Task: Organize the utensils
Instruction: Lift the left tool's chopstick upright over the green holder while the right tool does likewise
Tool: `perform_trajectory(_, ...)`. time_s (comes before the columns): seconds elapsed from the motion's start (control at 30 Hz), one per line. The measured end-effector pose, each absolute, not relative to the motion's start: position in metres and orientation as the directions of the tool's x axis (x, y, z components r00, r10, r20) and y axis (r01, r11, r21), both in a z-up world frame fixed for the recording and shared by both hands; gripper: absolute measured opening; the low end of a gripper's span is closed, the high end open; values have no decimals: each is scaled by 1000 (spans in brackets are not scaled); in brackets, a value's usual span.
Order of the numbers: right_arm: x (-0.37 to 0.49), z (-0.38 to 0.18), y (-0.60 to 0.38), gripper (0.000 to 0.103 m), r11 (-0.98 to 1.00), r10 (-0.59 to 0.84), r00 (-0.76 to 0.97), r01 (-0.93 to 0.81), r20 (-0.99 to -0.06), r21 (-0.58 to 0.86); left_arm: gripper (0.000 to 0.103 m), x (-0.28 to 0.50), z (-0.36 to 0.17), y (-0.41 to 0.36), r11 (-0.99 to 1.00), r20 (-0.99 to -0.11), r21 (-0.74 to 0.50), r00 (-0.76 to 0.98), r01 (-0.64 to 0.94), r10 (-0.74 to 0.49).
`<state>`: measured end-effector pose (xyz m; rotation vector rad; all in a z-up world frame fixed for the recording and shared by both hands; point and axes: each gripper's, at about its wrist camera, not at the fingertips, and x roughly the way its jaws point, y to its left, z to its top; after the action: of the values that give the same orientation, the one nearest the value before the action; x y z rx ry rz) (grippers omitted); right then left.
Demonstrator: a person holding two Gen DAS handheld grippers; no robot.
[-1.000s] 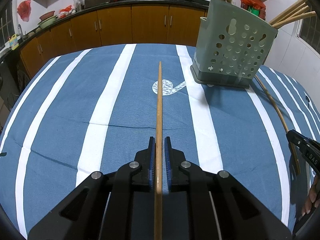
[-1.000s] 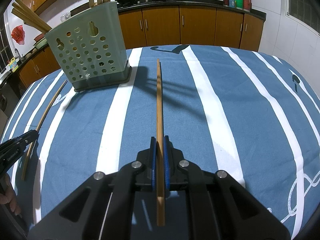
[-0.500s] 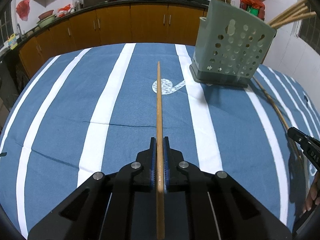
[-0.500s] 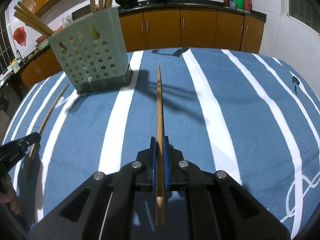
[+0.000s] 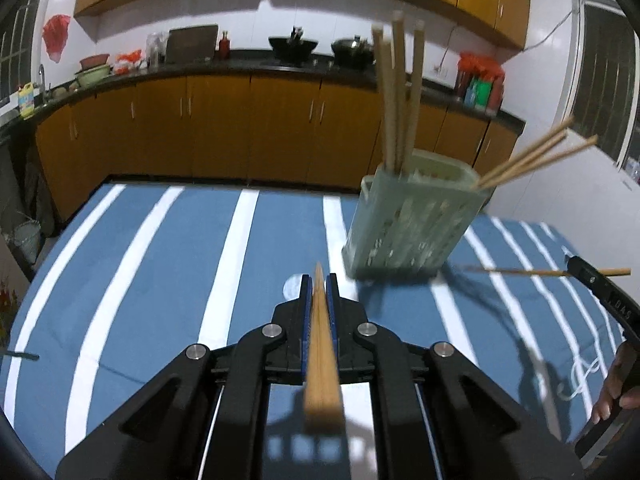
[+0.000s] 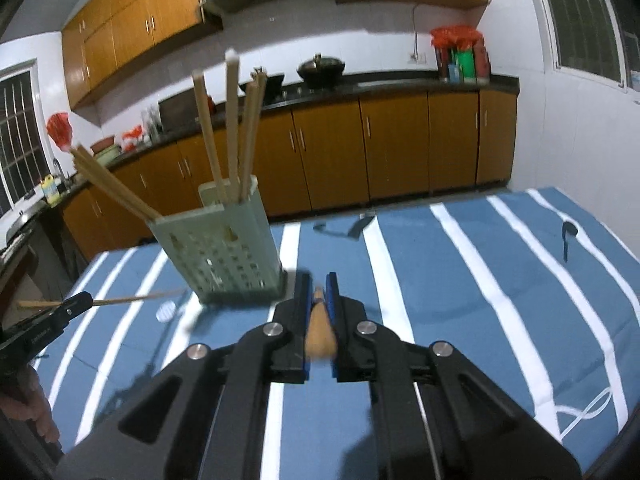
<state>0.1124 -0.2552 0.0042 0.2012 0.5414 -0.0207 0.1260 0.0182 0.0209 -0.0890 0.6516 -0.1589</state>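
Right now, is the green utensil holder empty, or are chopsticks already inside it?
Not empty. The green utensil holder has several chopsticks standing in it, and more lean out over its other side.

Both tools (image 5: 319, 286) (image 6: 319, 286) apparently clamped, raised.

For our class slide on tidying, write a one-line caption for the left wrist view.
Left gripper clamps a wooden chopstick above the striped tablecloth, near the green holder.

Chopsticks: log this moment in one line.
left tongs: shut on chopstick | right tongs: shut on chopstick | both clear of tablecloth | holder: upright
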Motion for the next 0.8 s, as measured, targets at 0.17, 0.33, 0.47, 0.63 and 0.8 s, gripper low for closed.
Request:
perform_trajectory(0.17,109,29,-258,8,980,38,886,56,-462,189,7,129,47,18,980,-546,-142,815,139,-195)
perform_trajectory(0.33,101,70,-265,8,976,78,923,6,-377,217,7,126,82,15,973,-482,-143,845,183,-230)
perform_trajectory(0.47,91,106,-266,8,965,140,944,-62,-298,255,7,120,109,10,963,-422,-141,866,228,-267)
perform_trajectory(0.63,82,149,-258,8,961,163,972,-118,-169,252,7,113,136,1,950,-352,-135,882,282,-312)
perform_trajectory(0.8,92,171,-247,8,961,153,985,-131,-75,243,7,117,157,-11,946,-281,-128,904,299,-324)
